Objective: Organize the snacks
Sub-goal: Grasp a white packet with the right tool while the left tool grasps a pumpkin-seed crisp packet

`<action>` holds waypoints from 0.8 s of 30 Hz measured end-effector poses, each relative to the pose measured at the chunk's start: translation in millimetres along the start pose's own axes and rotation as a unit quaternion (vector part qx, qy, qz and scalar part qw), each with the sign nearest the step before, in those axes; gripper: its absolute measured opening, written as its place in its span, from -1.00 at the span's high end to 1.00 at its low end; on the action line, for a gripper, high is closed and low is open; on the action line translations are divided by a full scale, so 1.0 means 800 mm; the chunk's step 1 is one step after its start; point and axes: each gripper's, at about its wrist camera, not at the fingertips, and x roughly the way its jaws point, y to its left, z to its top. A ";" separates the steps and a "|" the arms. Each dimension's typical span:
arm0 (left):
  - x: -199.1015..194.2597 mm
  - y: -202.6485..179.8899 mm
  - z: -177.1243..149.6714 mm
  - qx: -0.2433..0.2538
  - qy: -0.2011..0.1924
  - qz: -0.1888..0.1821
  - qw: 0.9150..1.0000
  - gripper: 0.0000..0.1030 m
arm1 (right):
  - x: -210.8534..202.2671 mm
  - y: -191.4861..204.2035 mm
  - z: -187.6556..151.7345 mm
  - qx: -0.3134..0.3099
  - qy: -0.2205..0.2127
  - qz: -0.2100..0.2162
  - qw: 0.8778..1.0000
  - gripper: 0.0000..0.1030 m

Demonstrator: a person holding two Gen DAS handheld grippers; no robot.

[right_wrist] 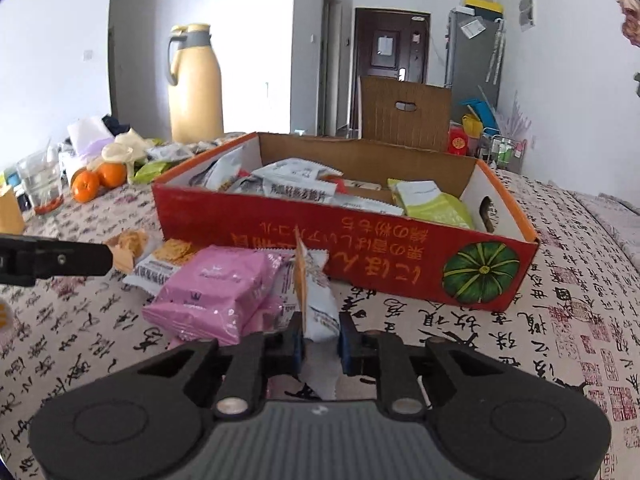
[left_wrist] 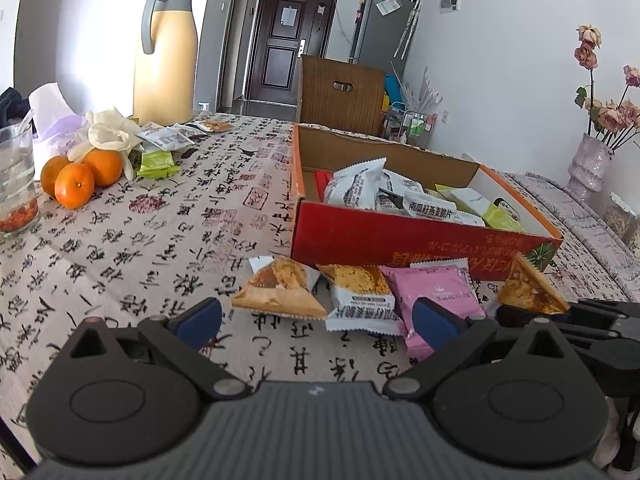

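Note:
A red cardboard box point(left_wrist: 400, 244) point(right_wrist: 280, 232) on the patterned tablecloth holds several white and green snack packets. In front of it lie an orange cracker packet point(left_wrist: 280, 290), a white-and-orange packet point(left_wrist: 360, 296) point(right_wrist: 160, 264) and a pink packet point(left_wrist: 436, 288) point(right_wrist: 224, 292). My left gripper point(left_wrist: 318, 320) is open just short of these, its jaws wide apart and empty. One of its black fingers point(right_wrist: 60, 260) shows at the left of the right wrist view. My right gripper point(right_wrist: 322, 344) point(left_wrist: 516, 314) is shut on another orange cracker packet point(right_wrist: 301, 280) point(left_wrist: 528, 290), held edge-up beside the pink packet, near the box's front wall.
At the far left stand a cream thermos jug point(left_wrist: 166, 56), oranges point(left_wrist: 80, 176), a glass point(left_wrist: 16, 184), pale gloves point(left_wrist: 108, 136) and more loose packets point(left_wrist: 168, 140). A brown chair back point(left_wrist: 340, 92) rises behind the box. A vase of flowers point(left_wrist: 588, 164) stands at the right.

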 end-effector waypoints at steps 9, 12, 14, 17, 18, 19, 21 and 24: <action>0.036 0.003 0.032 0.032 0.024 0.064 0.997 -1.00 | -0.004 -0.023 -0.006 0.044 -0.023 -0.033 0.998 0.68; 0.057 0.009 0.036 0.039 0.045 0.079 0.995 -1.00 | -0.004 -0.027 -0.007 0.053 -0.026 -0.034 0.998 0.68; 0.071 0.014 0.038 0.038 0.062 0.084 0.994 -0.99 | -0.002 -0.030 -0.007 0.059 -0.027 -0.033 0.997 0.68; 0.086 0.018 0.037 0.042 0.078 0.088 0.992 -0.89 | -0.001 -0.032 -0.009 0.065 -0.027 -0.034 0.997 0.68; 0.089 0.019 0.037 0.042 0.081 0.087 0.992 -0.86 | -0.001 -0.033 -0.009 0.067 -0.026 -0.034 0.997 0.68; 0.092 0.019 0.036 0.044 0.086 0.085 0.992 -0.84 | 0.000 -0.034 -0.010 0.069 -0.026 -0.034 0.997 0.68; 0.098 0.018 0.034 0.046 0.093 0.083 0.991 -0.80 | 0.001 -0.035 -0.010 0.071 -0.026 -0.033 0.997 0.68; 0.105 0.019 0.032 0.044 0.100 0.079 0.991 -0.68 | 0.002 -0.034 -0.011 0.072 -0.027 -0.031 0.997 0.68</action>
